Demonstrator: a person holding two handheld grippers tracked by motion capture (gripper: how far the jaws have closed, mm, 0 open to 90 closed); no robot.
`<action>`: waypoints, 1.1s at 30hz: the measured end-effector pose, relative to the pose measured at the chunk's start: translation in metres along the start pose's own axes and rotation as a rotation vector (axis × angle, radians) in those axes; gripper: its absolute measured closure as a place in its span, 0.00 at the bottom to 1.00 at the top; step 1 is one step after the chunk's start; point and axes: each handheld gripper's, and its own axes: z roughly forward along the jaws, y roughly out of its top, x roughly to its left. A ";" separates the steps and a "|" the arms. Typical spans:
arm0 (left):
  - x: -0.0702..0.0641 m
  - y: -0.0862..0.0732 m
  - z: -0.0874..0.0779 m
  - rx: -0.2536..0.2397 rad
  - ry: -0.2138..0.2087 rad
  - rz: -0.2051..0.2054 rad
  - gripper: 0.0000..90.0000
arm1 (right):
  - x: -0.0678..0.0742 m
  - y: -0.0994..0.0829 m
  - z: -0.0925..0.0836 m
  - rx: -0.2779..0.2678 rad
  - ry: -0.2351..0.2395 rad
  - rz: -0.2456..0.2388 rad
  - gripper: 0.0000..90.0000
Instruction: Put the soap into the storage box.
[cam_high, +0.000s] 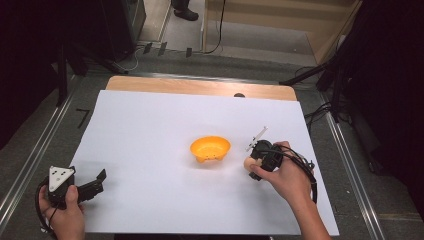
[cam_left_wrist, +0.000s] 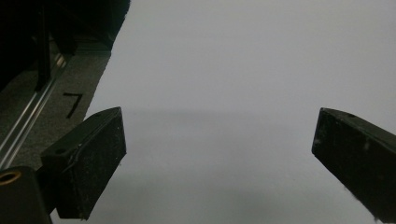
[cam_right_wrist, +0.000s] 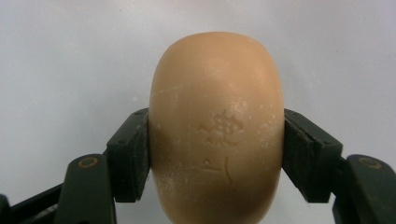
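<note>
A tan oval bar of soap (cam_right_wrist: 217, 130), with a stamp pressed into its face, sits clamped between the two black jaws of my right gripper (cam_right_wrist: 216, 149). In the high view the soap (cam_high: 248, 163) pokes out of the right gripper (cam_high: 256, 161) just right of an orange bowl (cam_high: 210, 149) on the white sheet. The bowl looks empty. My left gripper (cam_high: 98, 181) rests low at the sheet's near left corner, jaws wide apart. In the left gripper view its jaws (cam_left_wrist: 217, 154) frame nothing but bare white sheet.
The white sheet (cam_high: 150, 130) covers a wooden table (cam_high: 200, 86) with a strip of wood bare at the far edge. Metal rails (cam_high: 30, 160) run along both sides, with grey floor beyond. Cables lie at the right.
</note>
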 end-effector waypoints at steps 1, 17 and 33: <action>0.000 0.000 0.000 0.000 0.001 -0.002 0.04 | 0.000 0.004 -0.001 0.002 0.006 -0.041 0.37; 0.001 0.000 0.000 0.001 0.000 -0.006 0.04 | -0.008 0.031 -0.012 -0.010 0.013 -0.289 0.37; 0.001 0.000 0.000 0.001 -0.001 -0.006 0.04 | -0.007 0.057 -0.024 -0.088 0.048 -0.448 0.37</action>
